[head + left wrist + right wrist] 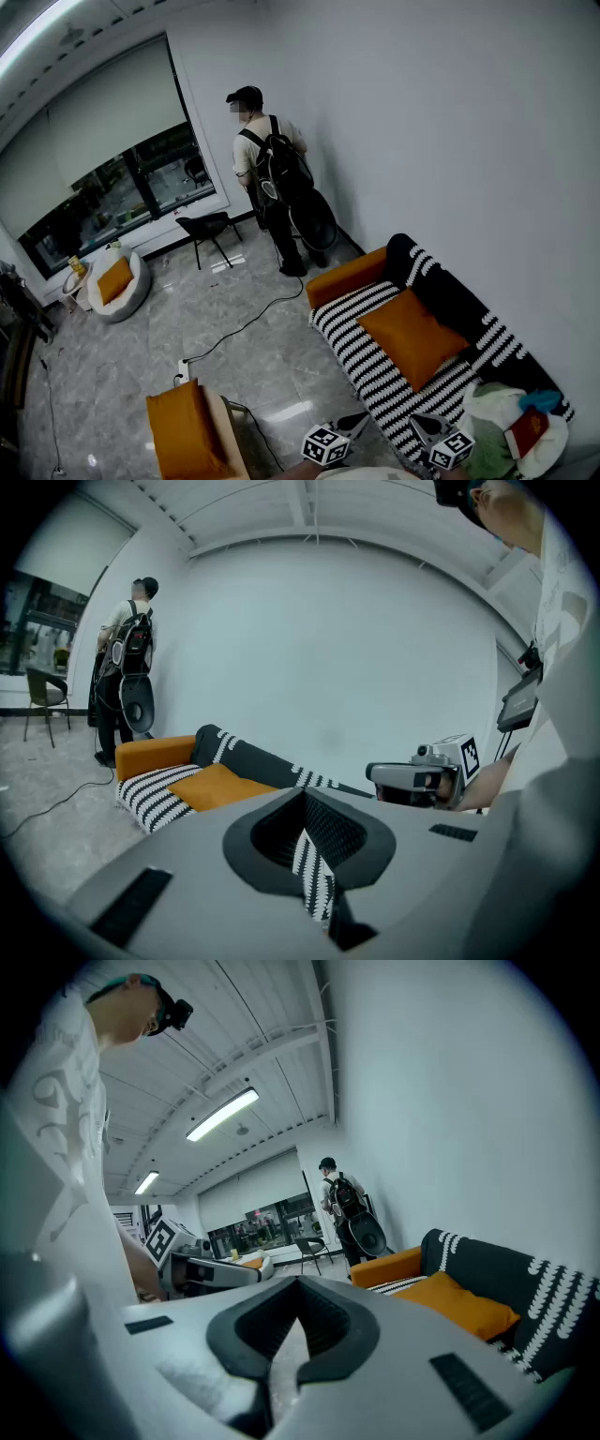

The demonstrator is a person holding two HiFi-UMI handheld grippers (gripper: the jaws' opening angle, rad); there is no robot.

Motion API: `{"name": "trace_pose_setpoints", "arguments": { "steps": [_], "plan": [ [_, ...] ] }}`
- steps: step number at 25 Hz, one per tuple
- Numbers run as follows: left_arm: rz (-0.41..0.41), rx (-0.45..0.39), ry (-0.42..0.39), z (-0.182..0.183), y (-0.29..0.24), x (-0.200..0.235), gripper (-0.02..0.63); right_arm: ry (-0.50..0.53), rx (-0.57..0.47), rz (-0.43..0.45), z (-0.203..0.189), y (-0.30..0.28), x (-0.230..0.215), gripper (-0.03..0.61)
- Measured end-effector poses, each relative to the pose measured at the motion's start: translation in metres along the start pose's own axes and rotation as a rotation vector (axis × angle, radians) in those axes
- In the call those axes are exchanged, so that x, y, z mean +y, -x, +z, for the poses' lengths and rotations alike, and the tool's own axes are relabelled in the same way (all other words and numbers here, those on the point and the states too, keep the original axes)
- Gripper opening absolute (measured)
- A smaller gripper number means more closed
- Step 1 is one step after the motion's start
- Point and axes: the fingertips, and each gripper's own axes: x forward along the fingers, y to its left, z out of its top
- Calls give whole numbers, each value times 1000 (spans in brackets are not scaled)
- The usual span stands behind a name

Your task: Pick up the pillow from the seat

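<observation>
In the head view, the striped sofa (367, 364) runs along the wall, and the orange pillow (412, 336) lies on its seat. The pillow's long axis follows the sofa from 10 to 4 o'clock, with one corner pointing to 12. It sits at 1 o'clock from our left gripper (352, 426) and 11 o'clock from our right gripper (427, 428), well apart from both. Each pair of jaws is drawn together on nothing.

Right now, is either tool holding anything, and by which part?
Nothing. Left tool and right tool are empty, jaws together; the pillow lies on the sofa.
</observation>
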Motion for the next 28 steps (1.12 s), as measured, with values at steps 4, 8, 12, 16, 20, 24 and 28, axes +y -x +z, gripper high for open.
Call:
{"name": "trace_pose_setpoints", "arguments": {
  "steps": [4, 8, 12, 16, 20, 24, 28],
  "plan": [
    [9, 0, 2, -3, 0, 3, 11, -1, -19, 1, -2, 0, -3, 14],
    [9, -5, -2, -5, 5, 3, 11, -21, -57, -18, -5, 3, -7, 14],
    [11, -8, -11, -4, 6, 0, 11, -36, -76, -25, 2, 7, -6, 14],
    [3, -5, -10, -5, 6, -4, 11, -38, -64, -38, -1, 12, -6, 14],
    [-17, 8, -15, -10, 5, -12, 11, -46, -69, -52, -2, 18, -1, 14],
    [-34, 6, -23, -11, 10, -11, 11, -49, -61, -66, -3, 13, 4, 14],
    [-53, 19, -24, -11, 12, -1, 11, -45, -60, -82, -2, 4, 8, 14]
  ]
}}
